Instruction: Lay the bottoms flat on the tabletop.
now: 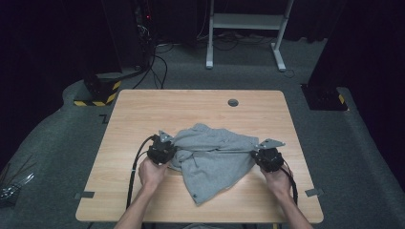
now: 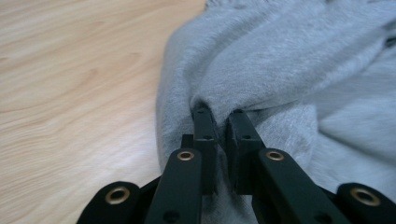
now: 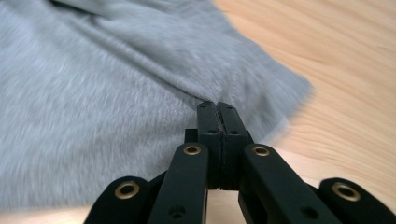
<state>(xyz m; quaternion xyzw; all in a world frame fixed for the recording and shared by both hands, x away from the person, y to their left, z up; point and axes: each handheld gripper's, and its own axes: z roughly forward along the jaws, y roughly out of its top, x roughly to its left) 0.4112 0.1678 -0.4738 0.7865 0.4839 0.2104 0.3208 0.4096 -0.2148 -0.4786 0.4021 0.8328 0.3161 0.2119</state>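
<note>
Two hands come in from the near edge of the table (image 1: 143, 105), and we hold a gripper in each. Our left gripper (image 2: 218, 112) has its jaws pinched narrow on a thick fold at the left edge of the grey garment (image 1: 212, 155); a small gap stays between them because the cloth is bunched there. Our right gripper (image 3: 217, 106) has its jaws pressed flat together on a thin bit of the right edge, with the hem running off to the side of the tips. From above, the two grippers sit well apart at opposite sides of the cloth, and a taut ridge runs between them.

The garment lies in the middle of the table, rumpled, one corner pointing toward us and a ribbed band at the far side. We judge the grasping done and the spreading or folding hardly begun: the cloth is not yet flat, nor folded.

Farther off, a round hole (image 1: 233, 102) marks the tabletop, and a white frame (image 1: 246, 28) stands on the floor.
</note>
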